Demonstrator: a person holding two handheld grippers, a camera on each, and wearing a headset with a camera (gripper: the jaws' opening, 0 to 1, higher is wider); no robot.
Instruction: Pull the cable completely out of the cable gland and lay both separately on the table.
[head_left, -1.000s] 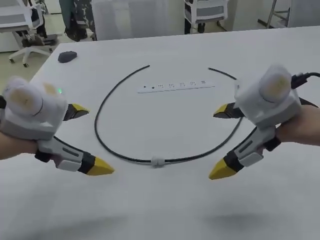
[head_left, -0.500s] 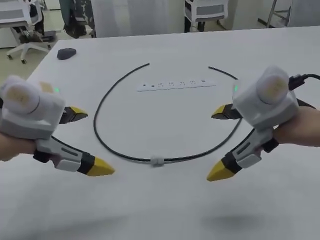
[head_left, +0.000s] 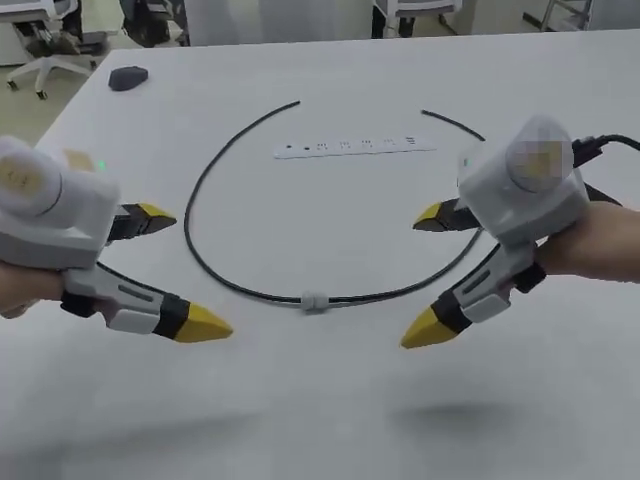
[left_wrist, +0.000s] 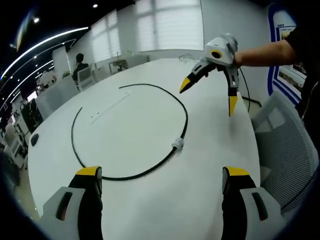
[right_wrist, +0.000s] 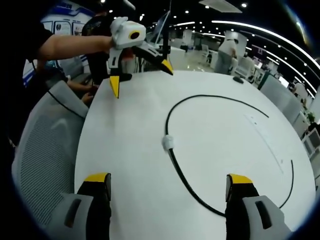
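**Cable and gland joined on the bench, both grippers hanging open over them**

The cable is thin, black and round. It lies flat on the bench in a big open ring, and its two ends don't meet on the far side. The gland is a small white plastic lump, kind of knobbly, sitting on the near arc of the ring with the cable running straight through it. So they're one piece, not two.

The bench top is plain matte white, smooth, with soft shadows under the tools.

The left gripper hovers off the left side of the ring and the right gripper off the right side, with the gland between them and well apart from both. Each has a chunky white body and curved grey-and-black fingers with pointed yellow tips. On both of them the fingers are spread wide with nothing between them, and neither touches the cable.

Other stuff: a long flat white power strip lies inside the far part of the ring, not touching the cable. A dark mouse sits near the far left corner. There's an office chair beyond the bench, and a grey mesh chair right at the bench edge in the right gripper view. Nothing lies between the grippers and the gland.
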